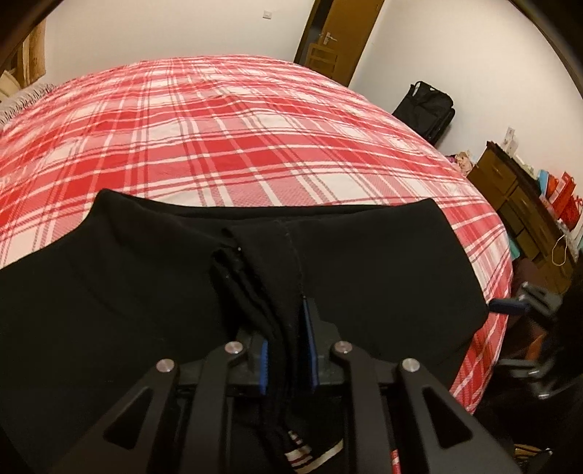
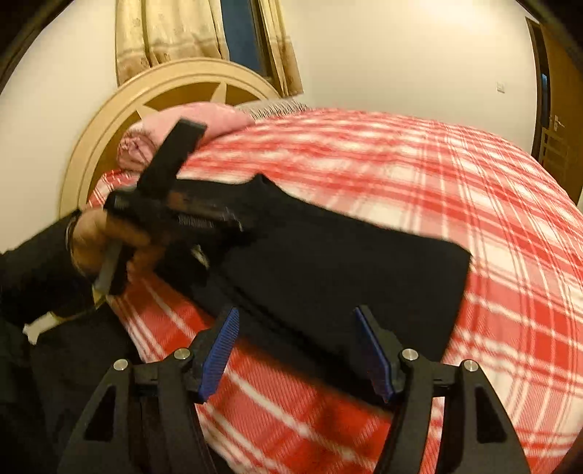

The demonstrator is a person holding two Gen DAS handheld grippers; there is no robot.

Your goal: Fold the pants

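The black pants [image 1: 364,269] lie folded on the red plaid bed cover [image 1: 233,138], near its front edge. My left gripper [image 1: 288,328] is shut on a bunched fold of the pants, with black cloth pinched between its blue pads. In the right wrist view the pants [image 2: 346,277] form a flat black rectangle. My right gripper [image 2: 297,328] is open, its blue pads wide apart just above the near edge of the pants, holding nothing. The left gripper [image 2: 175,215] and the hand that holds it show at the left of that view.
A round cream headboard [image 2: 109,120] and a pink rolled blanket [image 2: 164,127] stand at the head of the bed. A wooden dresser [image 1: 521,204], a black bag [image 1: 426,109] and a door [image 1: 339,32] lie beyond the bed's right side.
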